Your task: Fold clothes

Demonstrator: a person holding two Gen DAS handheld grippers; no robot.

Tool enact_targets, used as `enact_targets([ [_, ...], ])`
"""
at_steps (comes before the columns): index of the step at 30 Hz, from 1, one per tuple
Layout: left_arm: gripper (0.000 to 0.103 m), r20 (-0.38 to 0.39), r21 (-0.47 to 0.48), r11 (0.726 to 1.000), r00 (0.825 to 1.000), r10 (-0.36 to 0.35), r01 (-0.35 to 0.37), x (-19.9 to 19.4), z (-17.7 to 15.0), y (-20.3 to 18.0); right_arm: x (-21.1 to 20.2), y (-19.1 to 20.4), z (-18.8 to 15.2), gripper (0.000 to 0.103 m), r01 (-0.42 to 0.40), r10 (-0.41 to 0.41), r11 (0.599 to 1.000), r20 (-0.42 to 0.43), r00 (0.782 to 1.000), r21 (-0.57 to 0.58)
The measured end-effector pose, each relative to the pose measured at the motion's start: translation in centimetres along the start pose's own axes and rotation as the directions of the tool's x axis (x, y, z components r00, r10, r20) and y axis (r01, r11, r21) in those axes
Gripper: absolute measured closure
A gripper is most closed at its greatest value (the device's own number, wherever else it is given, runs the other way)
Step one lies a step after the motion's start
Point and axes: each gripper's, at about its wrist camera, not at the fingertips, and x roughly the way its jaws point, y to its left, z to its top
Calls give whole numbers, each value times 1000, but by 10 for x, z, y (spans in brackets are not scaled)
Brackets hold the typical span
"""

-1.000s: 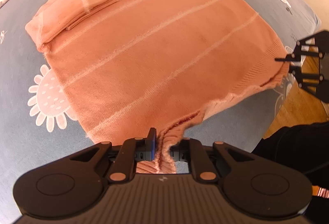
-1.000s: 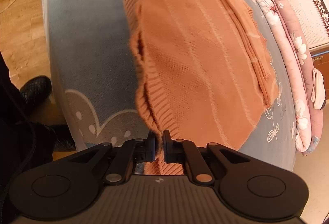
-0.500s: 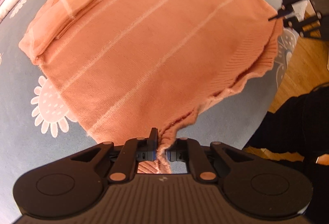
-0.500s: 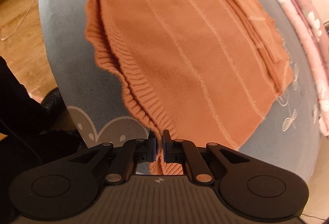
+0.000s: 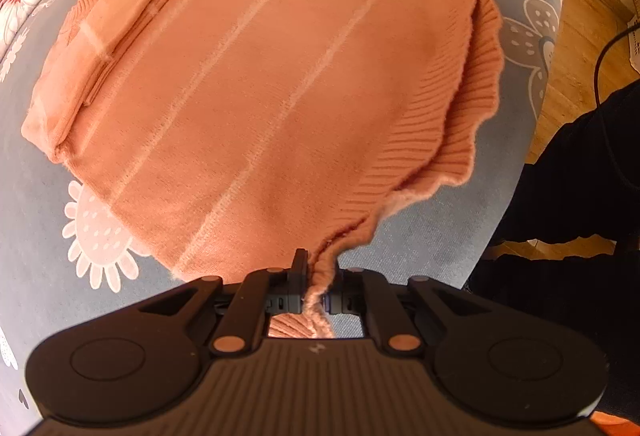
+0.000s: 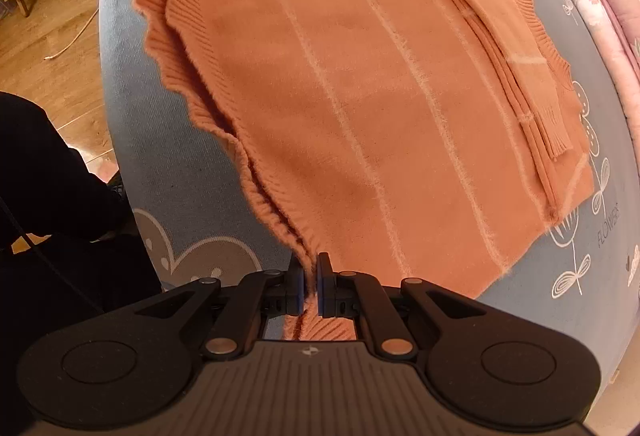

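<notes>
Orange pale-striped sweater (image 5: pixel 280 76), grey floral bedspread (image 5: pixel 36 228)

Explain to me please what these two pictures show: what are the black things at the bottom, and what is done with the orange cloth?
A person holds a two-finger gripper in each hand, and each gripper carries a camera looking along its fingers. One picture comes from the left gripper, the other from the right gripper. An orange knitted sweater with pale stripes lies on a grey flowered bedsheet, its sleeves folded across the far end. Each gripper is shut on one corner of the ribbed hem, lifting that edge, seemingly to fold it over.
</notes>
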Motion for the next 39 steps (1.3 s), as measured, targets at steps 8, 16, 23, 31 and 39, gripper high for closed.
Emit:
enact_targets([
  [8,98,-38,71,997,999,18,-16,2,8,-5,-4,-7,5,96,-24,24,1000,7,1000,-15],
  [16,99,-61,55,998,997,40,-37,-7,22,-1,-16,-23,6,96,-57,59,997,35,998,-50],
  [23,99,-65,18,999,997,46,-45,-18,27,7,-26,-36,10,96,-54,59,995,59,997,-83],
  [31,99,-28,56,997,998,55,-54,-24,32,29,-30,-46,21,96,6,-2,998,56,998,-66],
  [39,99,22,113,993,999,28,-30,-27,41,58,-32,-59,36,96,63,-63,998,15,998,-15],
])
